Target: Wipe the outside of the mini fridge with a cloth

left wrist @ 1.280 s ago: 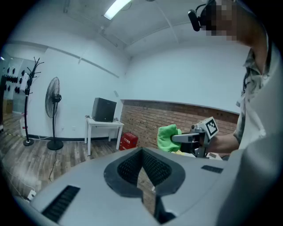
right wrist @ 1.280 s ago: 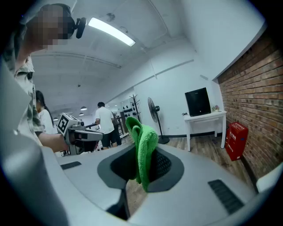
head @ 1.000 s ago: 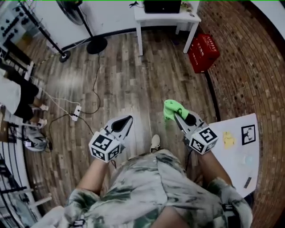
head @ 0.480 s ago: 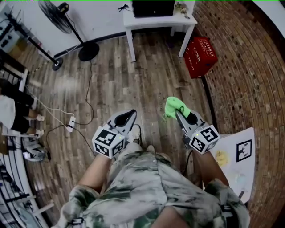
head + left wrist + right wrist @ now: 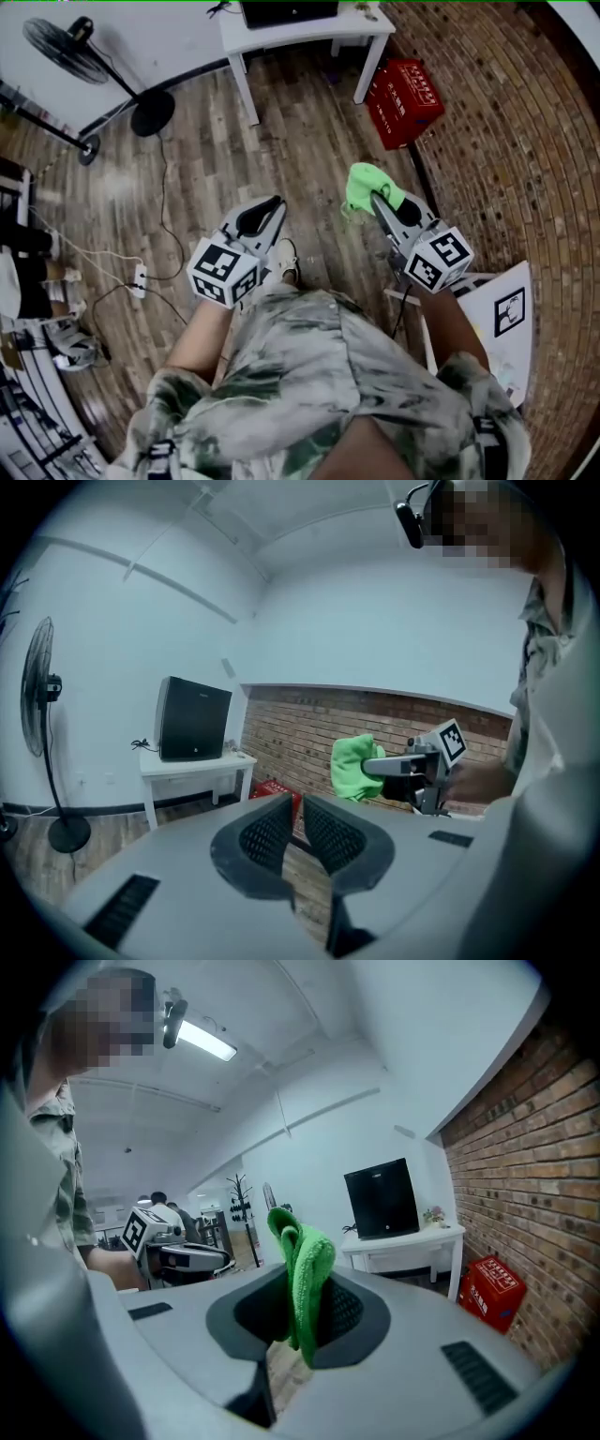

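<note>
The black mini fridge (image 5: 286, 11) stands on a white table (image 5: 309, 30) against the far wall, several steps ahead; it also shows in the left gripper view (image 5: 193, 719) and the right gripper view (image 5: 382, 1200). My right gripper (image 5: 377, 201) is shut on a bright green cloth (image 5: 366, 186), which sticks up folded between its jaws (image 5: 305, 1269). My left gripper (image 5: 271, 210) is held level beside it, jaws together with nothing in them (image 5: 293, 822). Both hover over the wooden floor, well short of the fridge.
A red crate (image 5: 405, 89) sits by the brick wall, right of the fridge table. A standing fan (image 5: 66, 47) is at far left, its cable running to a power strip (image 5: 139, 278). A white table with a marker sheet (image 5: 506, 323) is at my right.
The view has shifted forward and right: the fridge table, crate and fan lie closer and further left. Both grippers keep their pose, the right still holding the cloth.
</note>
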Available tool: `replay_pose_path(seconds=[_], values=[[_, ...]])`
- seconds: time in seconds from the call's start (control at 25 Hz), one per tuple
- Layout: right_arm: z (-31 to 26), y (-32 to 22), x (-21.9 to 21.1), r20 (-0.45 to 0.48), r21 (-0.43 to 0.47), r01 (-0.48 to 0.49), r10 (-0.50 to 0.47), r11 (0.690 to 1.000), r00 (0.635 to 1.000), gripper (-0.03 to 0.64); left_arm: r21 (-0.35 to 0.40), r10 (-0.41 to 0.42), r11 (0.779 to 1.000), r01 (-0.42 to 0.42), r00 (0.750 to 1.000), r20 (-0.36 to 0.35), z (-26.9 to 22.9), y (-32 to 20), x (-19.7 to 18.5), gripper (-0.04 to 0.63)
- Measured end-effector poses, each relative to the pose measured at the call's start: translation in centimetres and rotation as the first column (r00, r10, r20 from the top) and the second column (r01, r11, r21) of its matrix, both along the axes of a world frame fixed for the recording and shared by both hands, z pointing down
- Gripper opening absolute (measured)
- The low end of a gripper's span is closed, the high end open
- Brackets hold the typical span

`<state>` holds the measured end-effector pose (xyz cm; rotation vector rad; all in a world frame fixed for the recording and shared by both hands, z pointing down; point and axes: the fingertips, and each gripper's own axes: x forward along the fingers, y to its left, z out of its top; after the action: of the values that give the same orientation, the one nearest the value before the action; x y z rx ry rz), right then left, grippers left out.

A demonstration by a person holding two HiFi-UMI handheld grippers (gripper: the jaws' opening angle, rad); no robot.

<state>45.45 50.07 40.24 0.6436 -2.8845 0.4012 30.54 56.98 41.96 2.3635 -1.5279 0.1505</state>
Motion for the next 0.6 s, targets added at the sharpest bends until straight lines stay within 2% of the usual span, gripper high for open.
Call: replay_pose_path(seconds=[0.2, 0.4, 0.6], values=[[-1.0, -5.9, -4.6, -0.019, 0.004, -0.035, 0.035, 0.999, 0.999, 0.064, 0.024, 0.026, 0.999, -0.027, 1.000, 0.011, -1.2, -5.7, -5.2, 0.034], [-1.9, -10.3, -10.1, -0.035, 0.025, -0.051, 0.052, 0.998, 0.998, 0.064, 0.014, 0.042, 0.999, -0.042, 0.999, 0.026, -0.8, -9.4, -11.1, 0.046], [-3.1, -15.1, -13.1, -0.057, 0.046, -0.040, 0.042, 0.998, 0.997, 0.064, 0.013, 0.022, 1.000, -0.022, 1.000, 0.018, -1.3, -13.1, -13.8, 0.052]])
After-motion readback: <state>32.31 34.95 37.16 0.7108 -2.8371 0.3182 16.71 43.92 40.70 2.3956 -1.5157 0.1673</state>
